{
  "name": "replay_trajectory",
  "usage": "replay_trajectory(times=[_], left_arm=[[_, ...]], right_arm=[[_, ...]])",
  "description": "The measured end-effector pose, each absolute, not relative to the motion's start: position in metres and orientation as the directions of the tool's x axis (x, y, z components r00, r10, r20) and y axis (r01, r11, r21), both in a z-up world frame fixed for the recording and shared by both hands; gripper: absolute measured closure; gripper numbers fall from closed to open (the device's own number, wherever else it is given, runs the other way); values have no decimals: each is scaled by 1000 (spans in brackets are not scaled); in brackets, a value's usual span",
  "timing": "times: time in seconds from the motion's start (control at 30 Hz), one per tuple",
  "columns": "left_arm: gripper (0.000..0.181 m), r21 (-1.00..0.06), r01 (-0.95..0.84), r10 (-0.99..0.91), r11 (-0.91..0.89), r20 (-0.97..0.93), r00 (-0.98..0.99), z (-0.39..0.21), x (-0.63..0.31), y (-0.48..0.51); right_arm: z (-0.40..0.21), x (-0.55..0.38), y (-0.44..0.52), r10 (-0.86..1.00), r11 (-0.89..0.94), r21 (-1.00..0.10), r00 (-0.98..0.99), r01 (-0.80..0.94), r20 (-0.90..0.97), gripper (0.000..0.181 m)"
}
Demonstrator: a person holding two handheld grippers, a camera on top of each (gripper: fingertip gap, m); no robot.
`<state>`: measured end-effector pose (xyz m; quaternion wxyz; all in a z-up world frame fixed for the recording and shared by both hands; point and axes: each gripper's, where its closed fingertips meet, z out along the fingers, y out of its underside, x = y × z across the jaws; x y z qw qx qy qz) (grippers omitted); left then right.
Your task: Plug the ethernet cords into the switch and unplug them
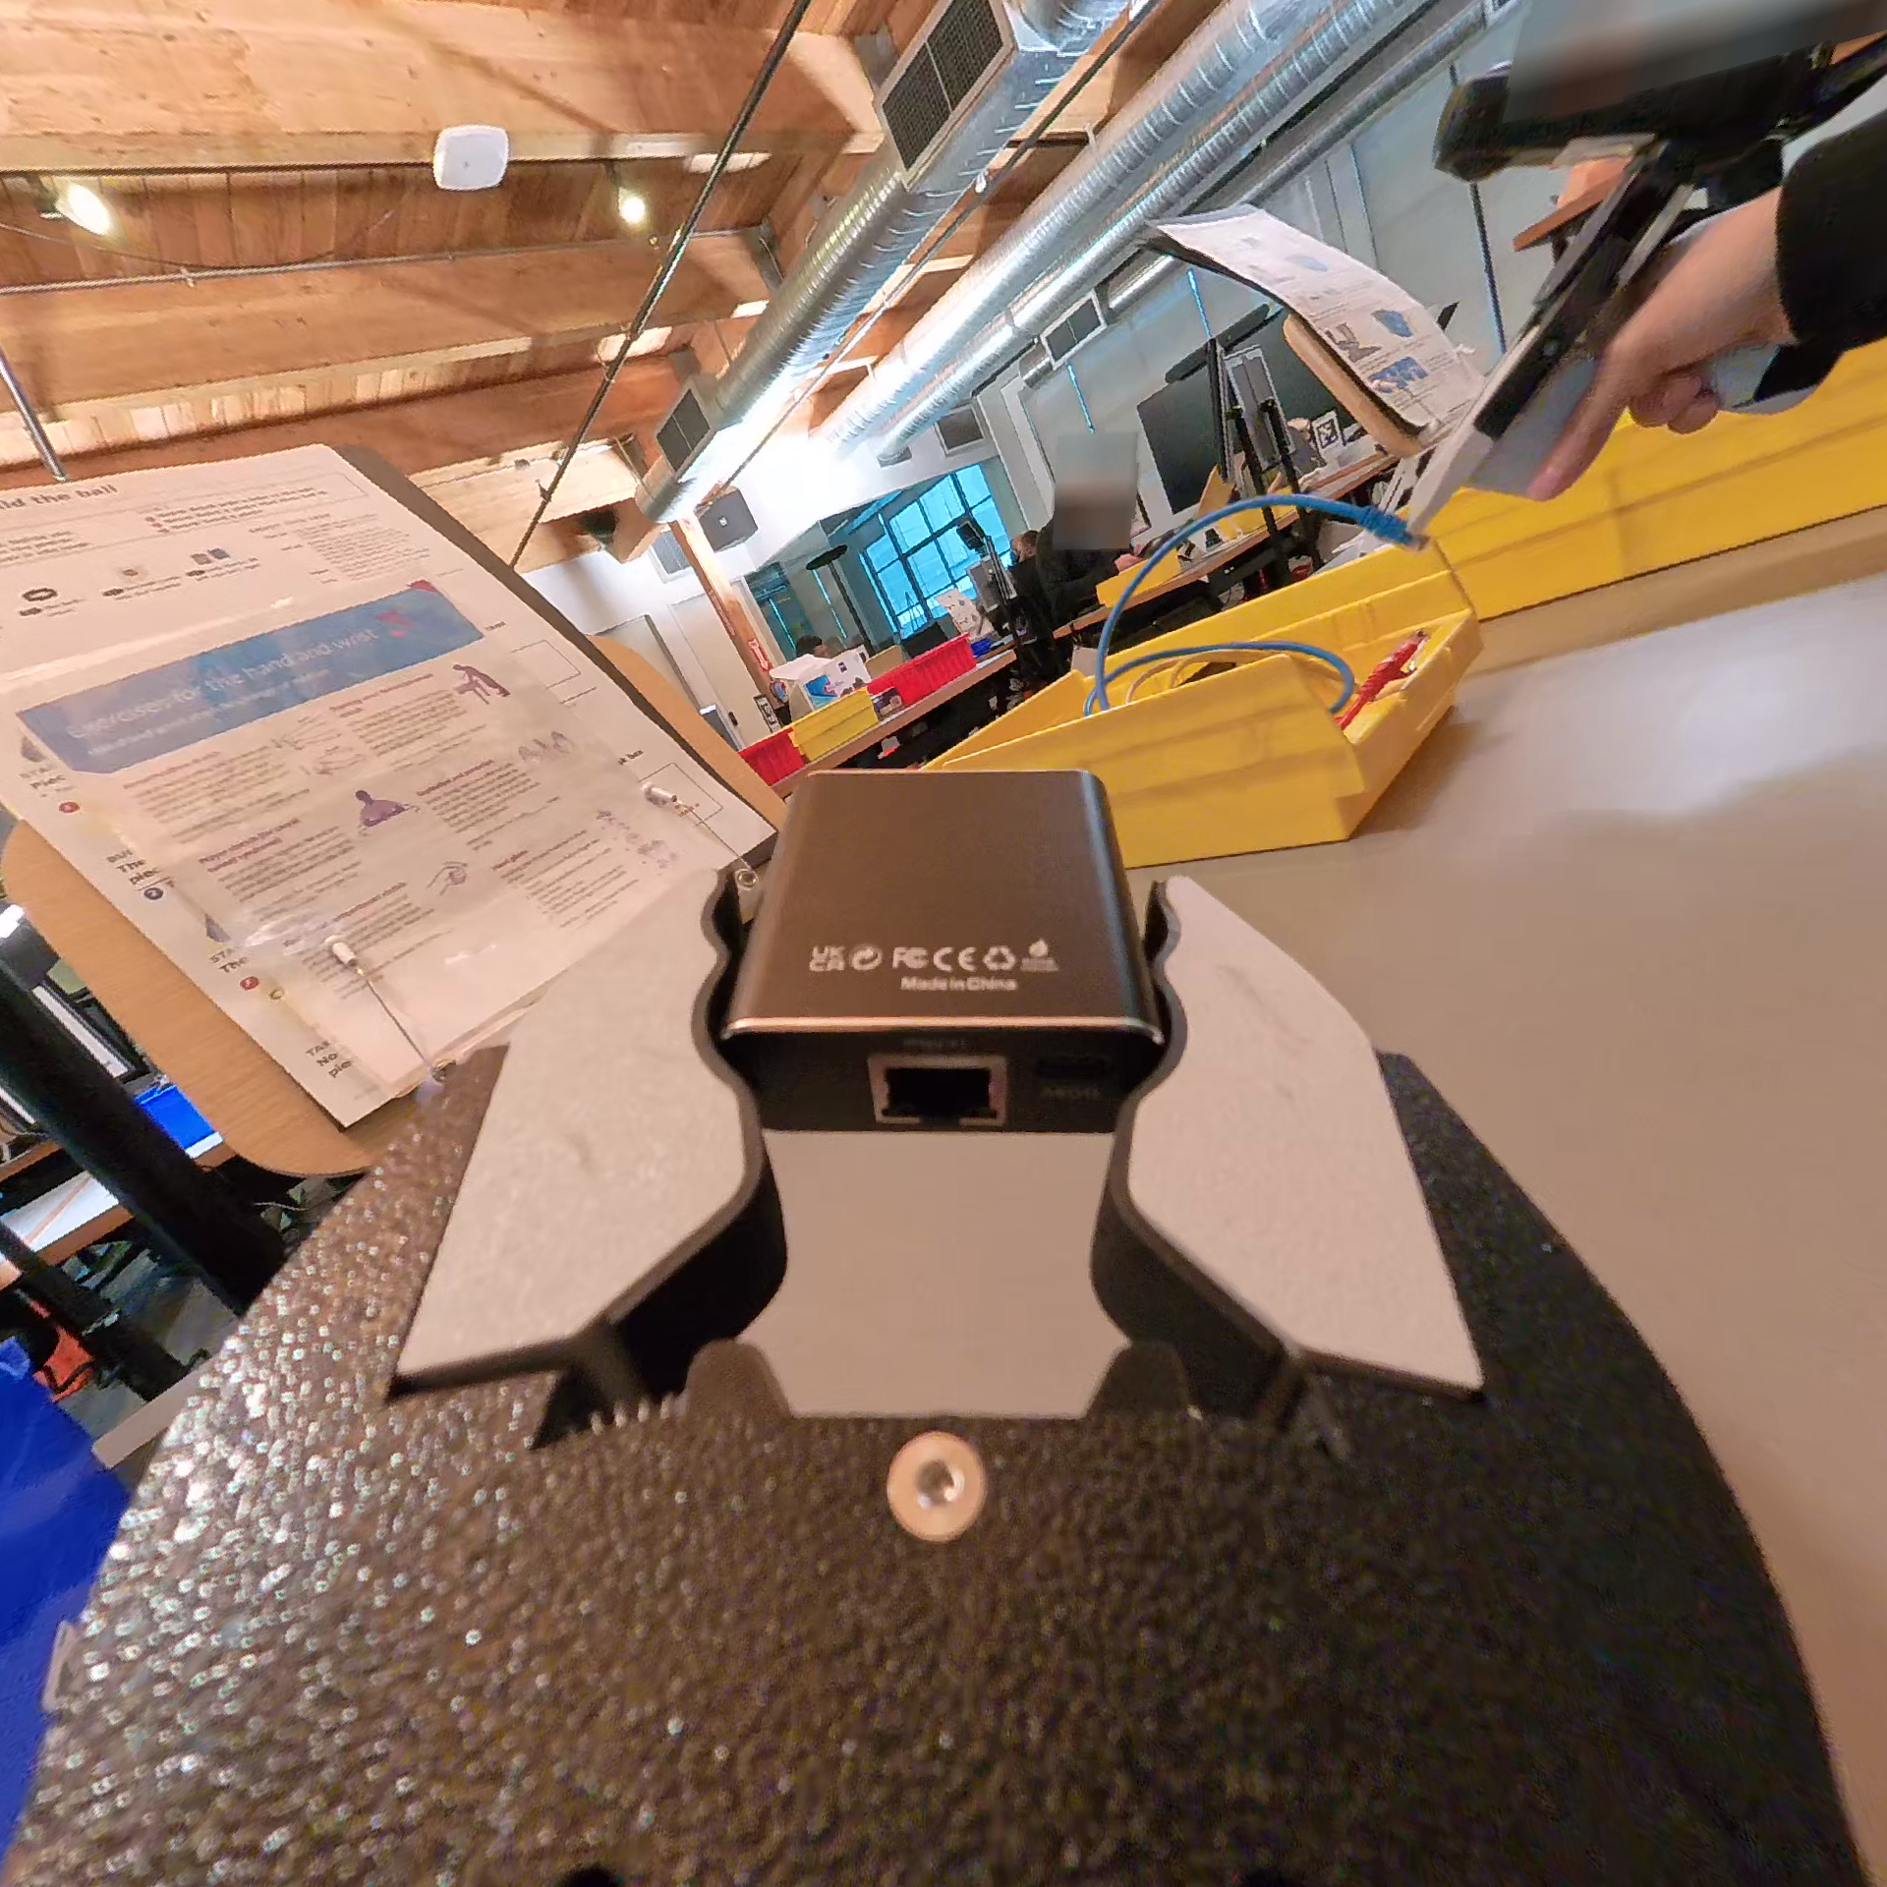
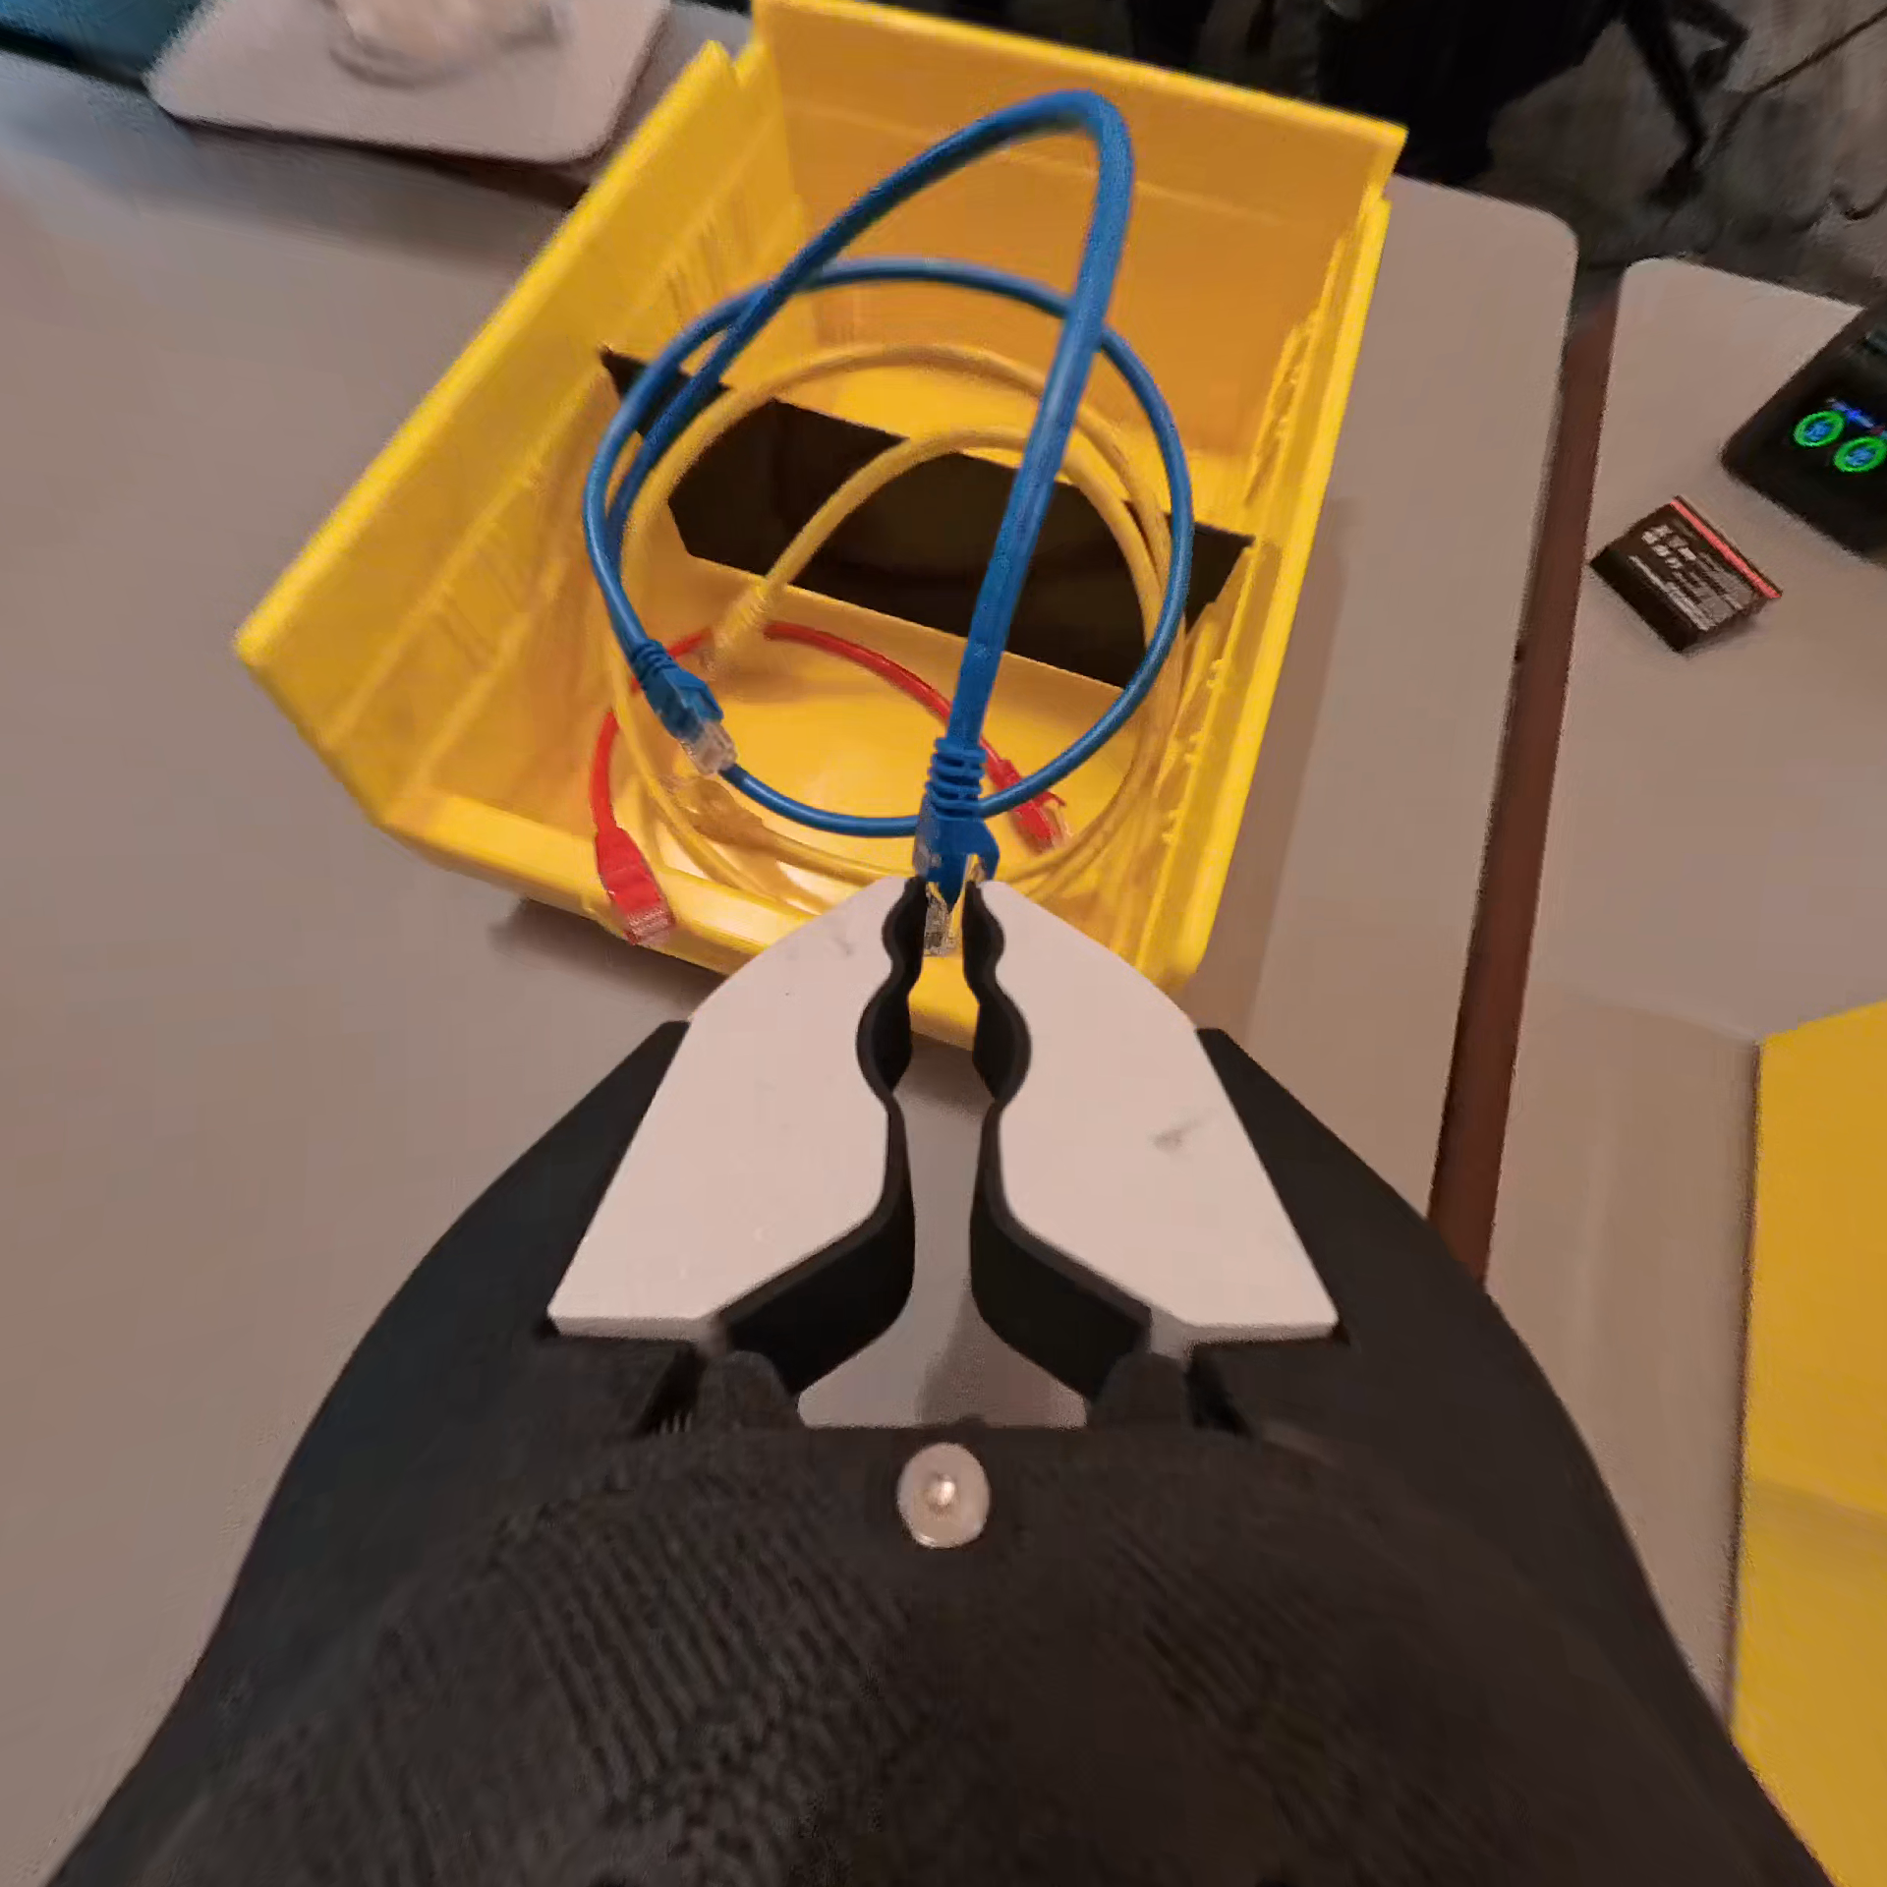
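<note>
Open workshop under a timber ceiling

Silver ducts (image 1: 1021, 306) are running along wooden beams (image 1: 306, 337), spotlights (image 1: 87, 204) are glowing at left, far windows (image 1: 919, 531) are letting in daylight, and a grey desk (image 1: 1634, 817) is stretching near right.

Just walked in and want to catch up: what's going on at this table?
A person is working with two hand-held grippers. The left hand-held gripper clamps a small black switch, with one empty port facing the camera. The right hand-held gripper pinches the plug of a blue ethernet cord, lifted above a yellow bin that holds red and yellow cords. Nothing is plugged into the visible port yet.
</note>
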<state>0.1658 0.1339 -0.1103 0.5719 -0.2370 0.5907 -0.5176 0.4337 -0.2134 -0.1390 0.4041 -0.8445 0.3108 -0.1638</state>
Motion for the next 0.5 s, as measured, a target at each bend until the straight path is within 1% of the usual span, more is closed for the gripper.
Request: replay_trajectory(times=[0.03,0.17,0.23,0.3,0.33,0.4,0.43,0.5], left_arm=[[107,-882,312,-872,353,-431,-233,-110,166,134],[107,-881,310,-868,358,-436,-238,-112,166,132],[107,-882,308,-868,357,-435,-241,-112,166,132],[107,-882,309,-868,356,-434,-240,-112,165,133],[107,-883,308,-869,354,-432,-241,-112,165,133],[107,-884,307,-868,352,-431,-245,-112,165,133],[107,-885,307,-867,351,-431,-251,-112,165,132],[107,-886,309,-860,347,-432,-272,-113,164,129]], right_arm=[[-142,434,-212,-660,-496,-775,750,-391,44,174],[-149,441,-201,-678,-522,-749,732,-407,74,173],[-165,445,-205,-689,-582,-677,716,-451,116,174],[-180,452,-218,-715,-636,-591,667,-496,210,151],[-183,451,-220,-709,-654,-571,665,-497,233,146],[-179,449,-216,-724,-633,-599,648,-490,235,132],[-172,445,-208,-732,-608,-633,648,-480,211,124],[-151,422,-176,-707,-526,-733,701,-431,95,117]])
